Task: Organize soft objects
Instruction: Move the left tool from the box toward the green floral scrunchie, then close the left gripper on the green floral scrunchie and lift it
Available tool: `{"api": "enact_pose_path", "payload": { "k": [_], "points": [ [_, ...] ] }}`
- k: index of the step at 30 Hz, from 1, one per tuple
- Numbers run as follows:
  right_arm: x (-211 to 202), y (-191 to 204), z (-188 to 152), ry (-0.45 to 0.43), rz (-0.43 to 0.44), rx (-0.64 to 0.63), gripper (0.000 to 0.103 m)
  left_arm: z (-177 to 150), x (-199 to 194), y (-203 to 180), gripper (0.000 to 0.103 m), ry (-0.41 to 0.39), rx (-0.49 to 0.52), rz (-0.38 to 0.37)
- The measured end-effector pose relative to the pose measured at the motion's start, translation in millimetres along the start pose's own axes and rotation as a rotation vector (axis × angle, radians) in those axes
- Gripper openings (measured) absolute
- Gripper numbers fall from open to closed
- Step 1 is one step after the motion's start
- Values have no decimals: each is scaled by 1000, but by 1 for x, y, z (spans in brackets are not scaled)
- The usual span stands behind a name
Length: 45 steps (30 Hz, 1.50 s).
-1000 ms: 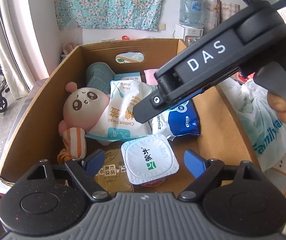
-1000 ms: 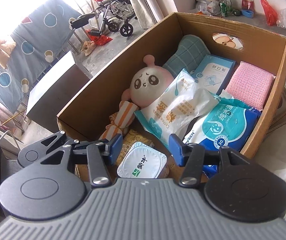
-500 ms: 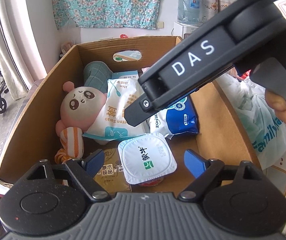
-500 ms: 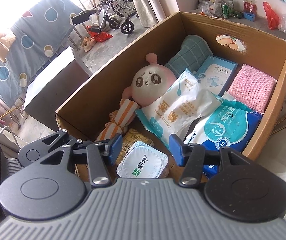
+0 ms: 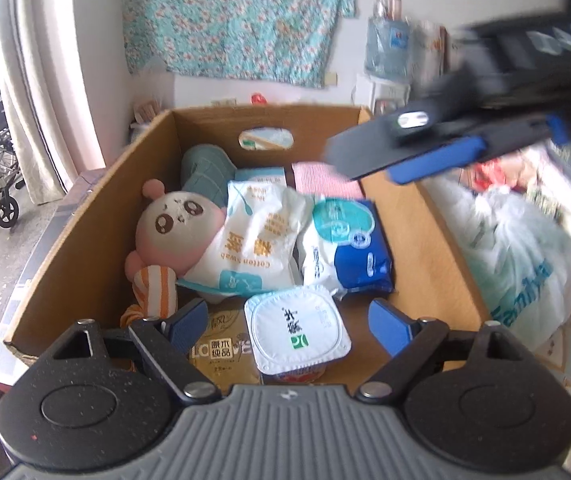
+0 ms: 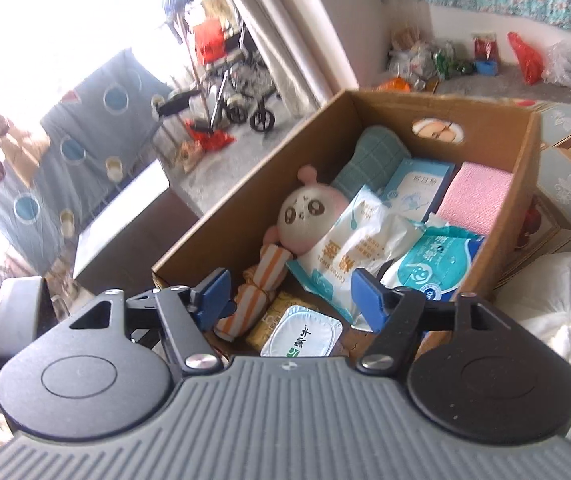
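A cardboard box (image 5: 85, 216) (image 6: 237, 208) holds a pink plush doll (image 5: 173, 228) (image 6: 309, 212), a cotton swab bag (image 5: 257, 240) (image 6: 349, 248), a blue wipes pack (image 5: 345, 248) (image 6: 433, 264), a pink cloth (image 5: 321, 176) (image 6: 477, 200), a green checked pillow (image 5: 205, 168) (image 6: 377, 152) and a yogurt cup (image 5: 297, 332) (image 6: 305, 336). My left gripper (image 5: 289, 324) is open and empty over the box's near end. My right gripper (image 6: 289, 292) is open and empty above the box; it shows blurred at the left wrist view's upper right (image 5: 425, 156).
A white plastic bag (image 5: 525, 248) lies right of the box. A wheelchair (image 6: 241, 96) and a blue patterned cloth (image 6: 77, 136) stand beyond the box's left side. A water dispenser (image 5: 389, 64) is behind it.
My right gripper has lifted up and back to the right, away from the box contents. The left gripper has stayed open over the yogurt cup.
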State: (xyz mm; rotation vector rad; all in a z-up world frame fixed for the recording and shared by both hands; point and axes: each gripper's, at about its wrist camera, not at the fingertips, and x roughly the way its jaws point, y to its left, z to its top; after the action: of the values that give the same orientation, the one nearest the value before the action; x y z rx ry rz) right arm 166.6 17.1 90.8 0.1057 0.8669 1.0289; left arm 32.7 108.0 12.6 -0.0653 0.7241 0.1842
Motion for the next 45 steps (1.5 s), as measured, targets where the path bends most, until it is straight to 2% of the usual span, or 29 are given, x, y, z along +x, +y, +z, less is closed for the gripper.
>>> {"api": "enact_pose_path", "payload": {
  "k": [6,12,18,23,31,36,41,45],
  "points": [
    [-55,-7,-40,-194,-66,50,81,0,-15,0,92,-71,-67,-38],
    [-95,-23,-89,-345,-165,128,84,4,-31,-16,95,-172,-66,-18],
    [-120,-43,-127,-396,-270,179,84,12,-40,-42,96,-205,-46,-55],
    [-141,-66,-152,-440,-298,239,85,18,-39,-75,96,-206,22,-94],
    [-187,-101,-182,-523,-370,295,85,39,-23,-144,96,-175,124,-208],
    [-213,-133,-179,-528,-476,267,85,67,4,-192,96,-117,156,-278],
    [-221,-180,-148,-452,-581,227,85,114,38,-239,96,-78,158,-298],
    [-207,-221,-124,-373,-639,171,85,147,70,-273,96,-38,162,-292]
  ]
}}
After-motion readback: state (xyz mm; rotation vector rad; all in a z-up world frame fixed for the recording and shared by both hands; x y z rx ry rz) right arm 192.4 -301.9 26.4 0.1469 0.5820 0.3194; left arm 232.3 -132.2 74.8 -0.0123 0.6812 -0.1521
